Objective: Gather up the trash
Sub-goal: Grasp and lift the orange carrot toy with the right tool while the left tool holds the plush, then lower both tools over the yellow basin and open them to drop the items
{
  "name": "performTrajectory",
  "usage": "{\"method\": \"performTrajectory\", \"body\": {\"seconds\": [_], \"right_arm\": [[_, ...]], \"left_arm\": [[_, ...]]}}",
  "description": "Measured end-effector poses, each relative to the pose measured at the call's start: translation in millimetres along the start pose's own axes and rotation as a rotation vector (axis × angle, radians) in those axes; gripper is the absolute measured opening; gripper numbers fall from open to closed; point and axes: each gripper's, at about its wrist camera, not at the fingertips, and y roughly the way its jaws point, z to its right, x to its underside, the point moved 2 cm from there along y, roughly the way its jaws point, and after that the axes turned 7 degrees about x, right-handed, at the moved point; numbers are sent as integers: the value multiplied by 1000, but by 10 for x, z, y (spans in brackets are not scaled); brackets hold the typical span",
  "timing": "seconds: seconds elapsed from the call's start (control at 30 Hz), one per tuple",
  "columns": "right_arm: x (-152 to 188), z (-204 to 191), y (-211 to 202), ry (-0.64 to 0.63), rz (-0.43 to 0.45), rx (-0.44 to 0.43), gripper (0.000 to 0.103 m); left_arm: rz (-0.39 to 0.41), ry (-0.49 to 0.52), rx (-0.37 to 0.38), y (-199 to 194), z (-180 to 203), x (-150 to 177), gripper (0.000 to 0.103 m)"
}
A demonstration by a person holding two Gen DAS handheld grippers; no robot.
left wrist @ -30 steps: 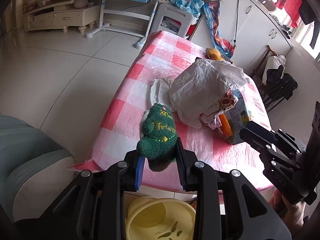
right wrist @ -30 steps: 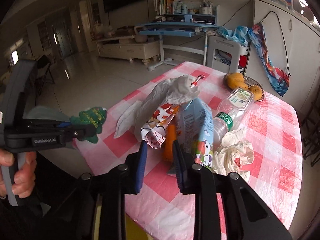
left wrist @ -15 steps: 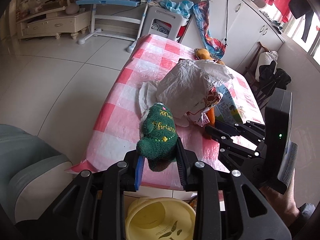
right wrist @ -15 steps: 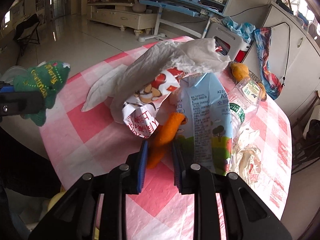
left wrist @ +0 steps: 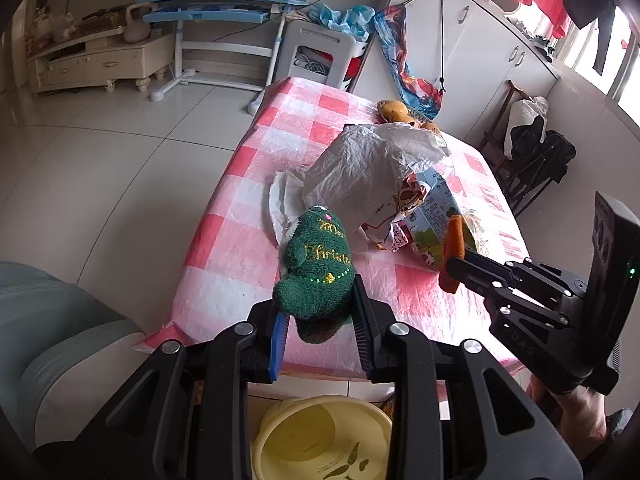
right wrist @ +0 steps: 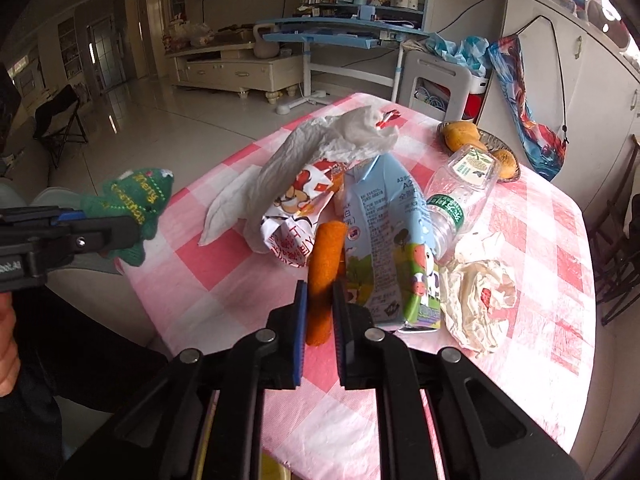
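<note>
My left gripper (left wrist: pixel 318 316) is shut on a green Christmas plush (left wrist: pixel 316 268) and holds it off the table's near edge; the plush also shows in the right wrist view (right wrist: pixel 136 204). My right gripper (right wrist: pixel 320 308) is shut on an orange stick-shaped piece (right wrist: pixel 326 268), which also shows in the left wrist view (left wrist: pixel 454 252), lifted slightly over the pink checked table (right wrist: pixel 540 280). Beside it lie a blue milk carton (right wrist: pixel 392 248), a printed wrapper (right wrist: pixel 296 216), a white plastic bag (right wrist: pixel 320 144), a clear bottle (right wrist: pixel 460 188) and crumpled paper (right wrist: pixel 480 296).
A yellow bin (left wrist: pixel 320 440) stands on the floor under the table's near edge, below my left gripper. A dish with oranges (right wrist: pixel 476 140) sits at the table's far side. A grey seat (left wrist: pixel 48 340) is at the left. White cabinets (left wrist: pixel 480 52) are behind.
My right gripper has closed in on the orange piece, gripped it and raised it slightly. My left gripper still holds the green plush in about the same place.
</note>
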Motion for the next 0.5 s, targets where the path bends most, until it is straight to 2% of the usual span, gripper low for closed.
{"method": "performTrajectory", "body": {"seconds": [0.13, 0.3, 0.5], "right_arm": [[98, -20, -166, 66, 24, -50, 13], [254, -145, -315, 89, 26, -94, 13], [590, -421, -421, 88, -31, -172, 13]], "left_arm": [[14, 30, -10, -85, 46, 69, 28], [25, 62, -22, -182, 86, 158, 28], [31, 101, -35, -275, 143, 285, 28]]}}
